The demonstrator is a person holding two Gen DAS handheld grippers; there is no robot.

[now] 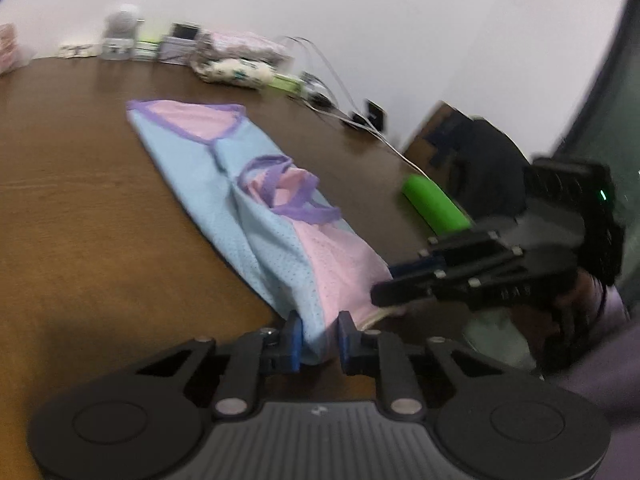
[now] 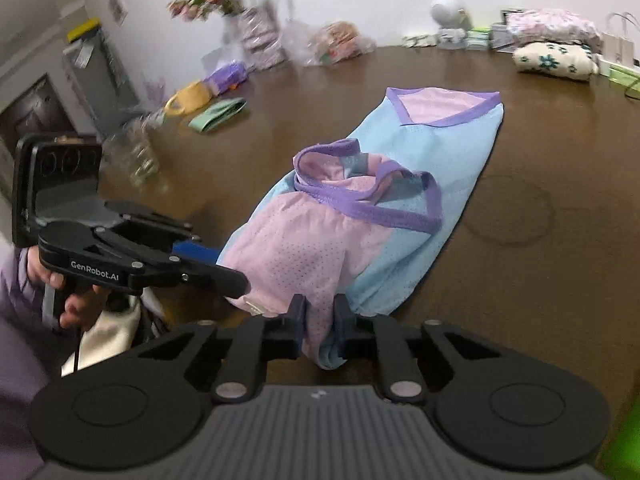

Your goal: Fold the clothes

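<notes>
Garment status: both grippers are pinching the near hem of the blue-and-pink mesh top (image 1: 256, 216), which is lying lengthwise on the brown desk (image 1: 80, 208), running away from the jaws toward the far wall.

Left gripper (image 1: 319, 338) is holding its jaws nearly closed, with the blue corner of the hem bunched between the blue pads (image 1: 294, 340). Right gripper (image 2: 319, 328) is doing the same on the pink-and-blue part of the hem, jaws nearly closed on cloth. The two are sitting just beside each other on that edge, probably so it lifts as one.

Purple-trimmed armholes (image 2: 372, 196) are lying bunched just ahead of the right jaws, neckline (image 2: 444, 108) at the far end. My guess is the hem is going forward over the body for a halving fold.

Green cylinder (image 1: 436, 208) is sitting right of the left jaws, apart from the cloth. Both views are blurring slightly.
</notes>
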